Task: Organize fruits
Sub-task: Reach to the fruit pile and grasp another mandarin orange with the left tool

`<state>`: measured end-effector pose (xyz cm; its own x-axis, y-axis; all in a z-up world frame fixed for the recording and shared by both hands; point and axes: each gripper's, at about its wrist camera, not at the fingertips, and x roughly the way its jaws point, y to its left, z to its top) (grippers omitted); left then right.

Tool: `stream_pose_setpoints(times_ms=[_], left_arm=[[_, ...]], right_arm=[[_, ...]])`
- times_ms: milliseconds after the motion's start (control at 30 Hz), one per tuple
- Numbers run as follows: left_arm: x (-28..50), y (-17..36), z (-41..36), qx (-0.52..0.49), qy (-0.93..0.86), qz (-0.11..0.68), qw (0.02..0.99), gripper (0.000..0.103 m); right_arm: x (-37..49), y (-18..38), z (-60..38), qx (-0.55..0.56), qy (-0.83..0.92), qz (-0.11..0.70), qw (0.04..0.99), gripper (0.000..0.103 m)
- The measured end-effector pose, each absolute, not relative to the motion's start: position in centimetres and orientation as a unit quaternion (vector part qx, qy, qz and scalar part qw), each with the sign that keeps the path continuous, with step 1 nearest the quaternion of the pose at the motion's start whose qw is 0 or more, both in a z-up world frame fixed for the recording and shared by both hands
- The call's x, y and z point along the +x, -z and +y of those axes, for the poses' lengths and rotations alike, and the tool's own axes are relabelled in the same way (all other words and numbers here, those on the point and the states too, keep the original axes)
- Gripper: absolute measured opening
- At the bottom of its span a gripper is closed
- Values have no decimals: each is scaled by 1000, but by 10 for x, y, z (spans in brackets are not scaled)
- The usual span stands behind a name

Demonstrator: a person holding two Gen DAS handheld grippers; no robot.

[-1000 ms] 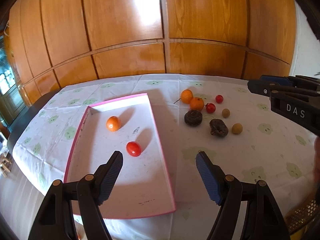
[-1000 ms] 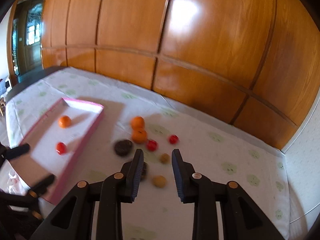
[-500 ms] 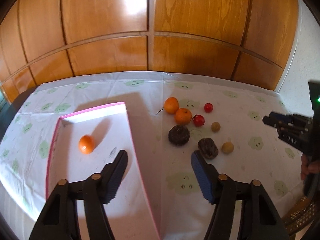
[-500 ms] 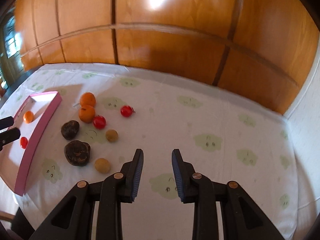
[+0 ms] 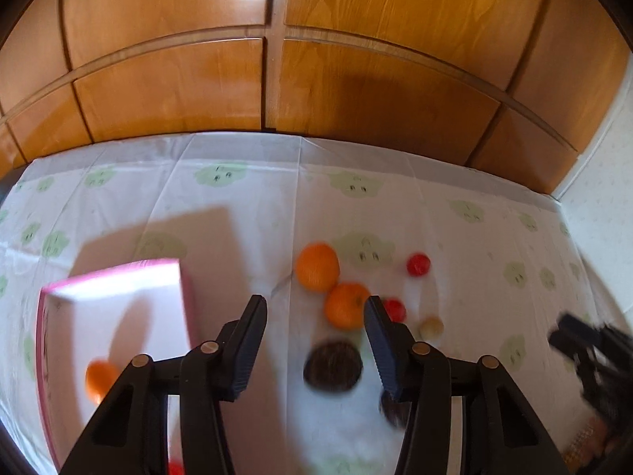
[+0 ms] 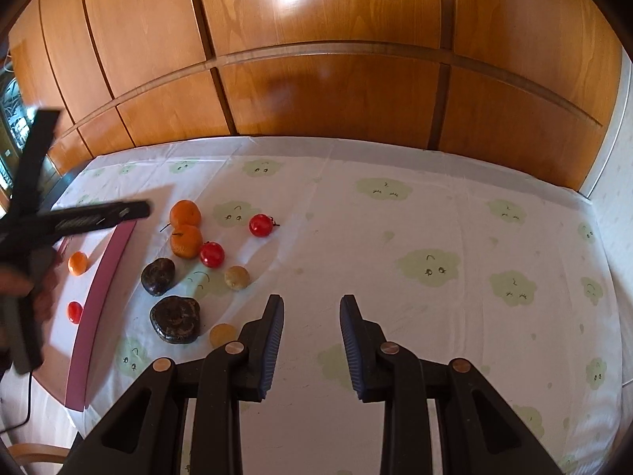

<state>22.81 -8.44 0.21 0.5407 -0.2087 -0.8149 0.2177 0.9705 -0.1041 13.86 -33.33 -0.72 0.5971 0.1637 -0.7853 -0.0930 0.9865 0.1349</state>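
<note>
Fruits are lying beside the pink tray point(image 6: 99, 289): two dark fruits point(image 6: 175, 320), two tan, two red tomatoes point(image 6: 212, 254), two oranges point(image 6: 186, 240). Inside it: one orange, one tomato. No writing legible. Left gripper point(image 5: 314, 330) and right gripper point(image 6: 311, 334) are hovering, jaws apart.

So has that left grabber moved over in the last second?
Yes. The left gripper has swung right, off the pink tray it hovered over, and now points at the loose oranges on the tablecloth, jaws open.
</note>
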Motion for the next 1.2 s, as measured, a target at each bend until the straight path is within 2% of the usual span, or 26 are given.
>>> stream_pose_setpoints(times_ms=[133,233,433,500,567,667,1000,1200], left_arm=[[259,11,-100,30,117,475,872,53],[277,22,-104,37,118,488,864,59],[301,46,-103,12,124,528,840,61],[304,54,-104,12,128,540,832,56],[305,58,-102,-1,138,542,829,40],[301,50,-95,-16,130,527,840,38],[223,-19,-74,-7,155,435,887,37],[143,-15,-73,21,183,419,889,37]], right_arm=[[139,8,-335,50,-75,445,891,29],[140,8,-338,60,-75,448,889,29],[142,10,-338,59,-71,451,888,29],[142,11,-339,60,-70,450,888,29],[143,11,-340,60,-67,451,888,29],[143,12,-341,57,-62,451,888,29],[146,23,-344,48,-44,468,881,29],[147,28,-346,55,-48,470,880,29]])
